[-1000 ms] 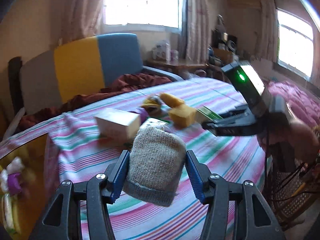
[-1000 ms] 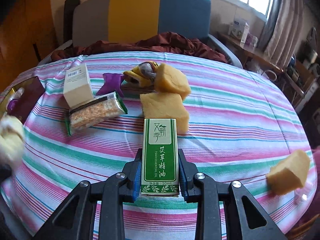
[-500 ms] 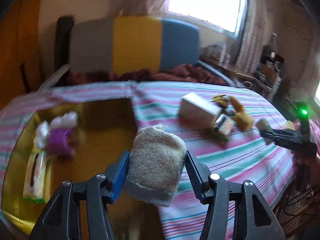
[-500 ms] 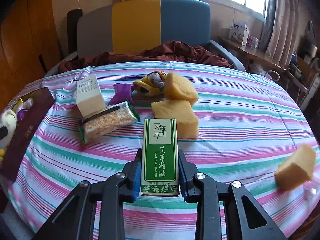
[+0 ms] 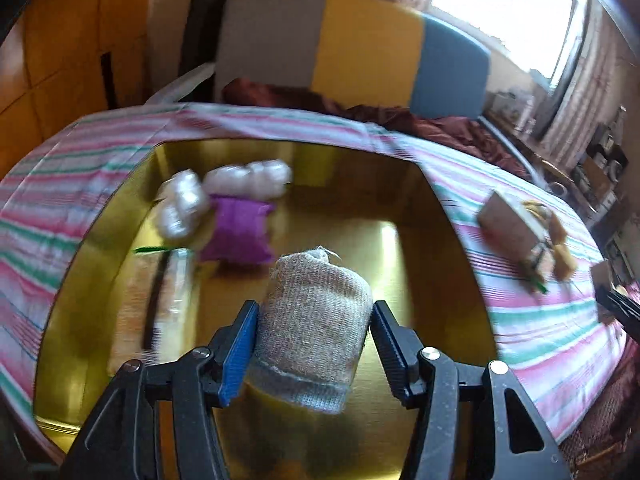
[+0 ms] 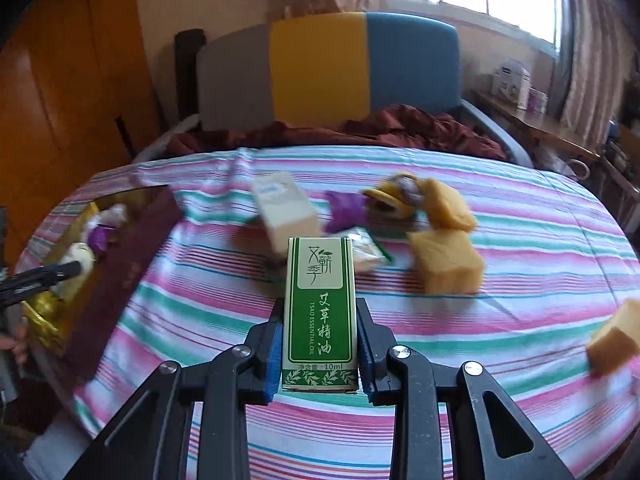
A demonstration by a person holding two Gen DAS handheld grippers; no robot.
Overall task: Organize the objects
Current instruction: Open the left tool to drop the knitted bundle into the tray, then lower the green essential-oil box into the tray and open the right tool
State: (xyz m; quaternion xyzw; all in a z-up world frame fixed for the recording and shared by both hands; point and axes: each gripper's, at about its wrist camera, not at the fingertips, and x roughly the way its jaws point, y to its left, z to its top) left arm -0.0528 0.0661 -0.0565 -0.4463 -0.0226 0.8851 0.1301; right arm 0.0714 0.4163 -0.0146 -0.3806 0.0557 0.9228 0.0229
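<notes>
While the left gripper [image 5: 312,344] is clenched on a rolled beige sock [image 5: 314,320], it hangs above the gold-lined box [image 5: 452,280], whose shiny floor fills the middle of the left wrist view. Inside the box, toward ten o'clock from the sock, lie a packet of crackers [image 5: 160,292], blurred, a purple pouch [image 5: 238,236] and a cluster of white fluffy balls [image 5: 224,192]. Out on the striped tablecloth [image 5: 532,320] at two o'clock sits a small cardboard carton [image 5: 508,224] with yellow pieces just beside it.

In the right wrist view, the box appears again at nine o'clock, its dark red lid [image 6: 120,276] leaning against its side. The right gripper [image 6: 320,352] is grasping a green essential oil box [image 6: 320,304], held upright above the tablecloth. Beyond it at twelve o'clock stand a white carton [image 6: 284,208] and a purple pouch [image 6: 344,210]; at one o'clock a yellow plush toy [image 6: 396,196] touches two yellow sponges [image 6: 448,260]. Another sponge [image 6: 616,336] lies well apart at three o'clock.
</notes>
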